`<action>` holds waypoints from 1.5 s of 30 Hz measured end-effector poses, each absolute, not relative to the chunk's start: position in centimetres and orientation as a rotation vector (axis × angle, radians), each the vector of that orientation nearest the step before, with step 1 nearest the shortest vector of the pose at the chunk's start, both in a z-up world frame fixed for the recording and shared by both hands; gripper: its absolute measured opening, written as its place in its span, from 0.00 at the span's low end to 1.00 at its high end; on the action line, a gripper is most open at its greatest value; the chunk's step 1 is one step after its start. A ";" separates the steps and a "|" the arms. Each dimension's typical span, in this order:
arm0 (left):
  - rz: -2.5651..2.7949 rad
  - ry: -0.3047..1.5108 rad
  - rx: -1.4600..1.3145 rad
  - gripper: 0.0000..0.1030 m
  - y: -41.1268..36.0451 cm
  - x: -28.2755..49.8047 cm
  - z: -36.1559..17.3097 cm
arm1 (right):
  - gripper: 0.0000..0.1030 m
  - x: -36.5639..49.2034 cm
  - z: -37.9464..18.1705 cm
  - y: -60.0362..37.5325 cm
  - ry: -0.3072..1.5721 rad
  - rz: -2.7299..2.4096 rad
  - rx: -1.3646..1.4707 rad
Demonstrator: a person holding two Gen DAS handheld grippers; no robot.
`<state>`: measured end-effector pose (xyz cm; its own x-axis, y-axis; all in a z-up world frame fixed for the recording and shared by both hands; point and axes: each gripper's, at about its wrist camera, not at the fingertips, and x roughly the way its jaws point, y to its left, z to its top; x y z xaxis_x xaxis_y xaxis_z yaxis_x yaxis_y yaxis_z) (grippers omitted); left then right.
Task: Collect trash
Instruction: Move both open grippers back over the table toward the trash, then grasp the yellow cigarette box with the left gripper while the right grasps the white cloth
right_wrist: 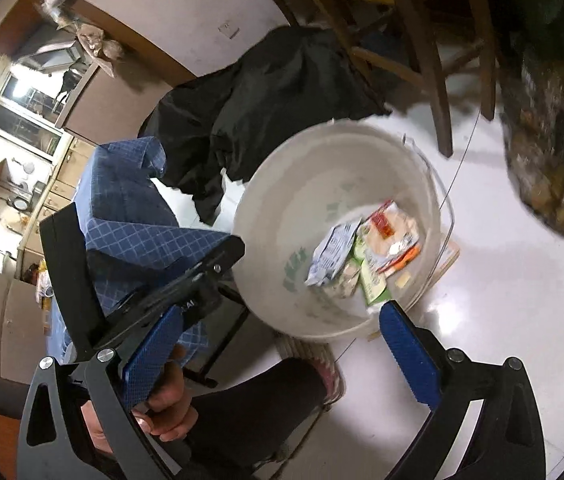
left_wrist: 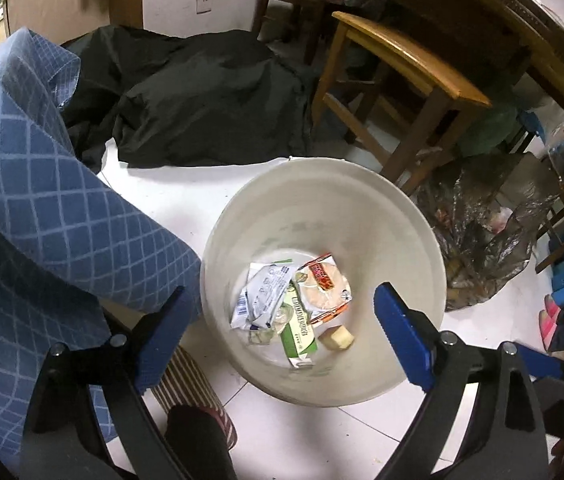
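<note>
A cream plastic bucket (left_wrist: 242,240) stands on the white tiled floor. In its bottom lie a white and blue wrapper (left_wrist: 262,296), a green carton (left_wrist: 300,328), an orange snack packet (left_wrist: 324,284) and a pale yellow chunk (left_wrist: 336,336). My left gripper (left_wrist: 280,292) hangs over the bucket's mouth, open, with nothing between its blue pads. My right gripper (right_wrist: 282,310) is open too and holds nothing; it sits just short of the bucket (right_wrist: 282,208), near its closest rim. A hand (right_wrist: 166,408) grips the black left tool in the right wrist view.
A chair draped in blue checked cloth (left_wrist: 42,200) stands left of the bucket. A black garment (left_wrist: 202,100) lies behind it. A wooden stool (left_wrist: 402,80) and a dark plastic bag full of rubbish (left_wrist: 482,232) are to the right. A striped slipper (left_wrist: 194,392) and a dark trouser leg (left_wrist: 198,440) are close below.
</note>
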<state>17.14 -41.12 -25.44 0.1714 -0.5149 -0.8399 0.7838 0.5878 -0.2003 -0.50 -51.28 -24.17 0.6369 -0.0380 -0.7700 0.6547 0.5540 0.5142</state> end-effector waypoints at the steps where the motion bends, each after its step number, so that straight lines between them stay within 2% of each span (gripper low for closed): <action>1: -0.951 1.036 0.293 0.84 -41.0 17.2 -25.1 | 0.95 -0.4 -23.5 -51.1 0.785 -0.473 0.858; 9: -0.945 0.763 0.050 0.81 -35.3 17.9 -18.8 | 0.95 1.5 -16.9 -49.2 0.674 -0.423 0.640; 18: -0.912 0.593 -0.129 0.79 -25.4 19.7 -11.2 | 0.95 3.9 -11.2 -48.8 0.450 -0.205 0.811; 23: -0.817 0.496 -0.140 0.79 -18.1 20.2 -9.0 | 0.95 8.9 -7.7 -44.8 0.421 -0.133 0.649; 27: -0.623 0.518 -0.116 0.75 -11.2 22.8 -10.1 | 0.95 15.3 -6.6 -39.0 0.473 -0.061 0.380; 30: -0.425 0.589 -0.130 0.68 -4.3 26.0 -11.3 | 0.95 19.6 -7.0 -34.6 0.510 0.035 0.269; 31: -0.381 0.607 -0.130 0.63 -2.9 26.8 -11.5 | 0.95 21.7 -7.4 -33.1 0.527 0.085 0.245; 33: -0.271 0.634 -0.123 0.61 0.7 29.1 -11.6 | 0.95 25.0 -7.6 -30.8 0.560 0.137 0.217; 36: -0.155 0.669 -0.138 0.61 4.8 32.0 -10.8 | 0.91 31.3 -8.2 -27.9 0.626 0.195 0.217; 42: -0.069 0.662 -0.212 0.61 8.6 33.0 -9.9 | 0.58 44.1 -10.0 -24.6 0.780 0.154 0.317; 45: -0.062 0.679 -0.202 0.64 8.6 33.4 -10.2 | 0.56 48.0 -11.0 -22.4 0.842 0.127 0.293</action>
<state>33.35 8.57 -10.20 0.7774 -0.1224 -0.6170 -0.0087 0.9787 -0.2051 47.99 -22.44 -11.05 0.6613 0.2254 -0.7155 0.0051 0.9524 0.3048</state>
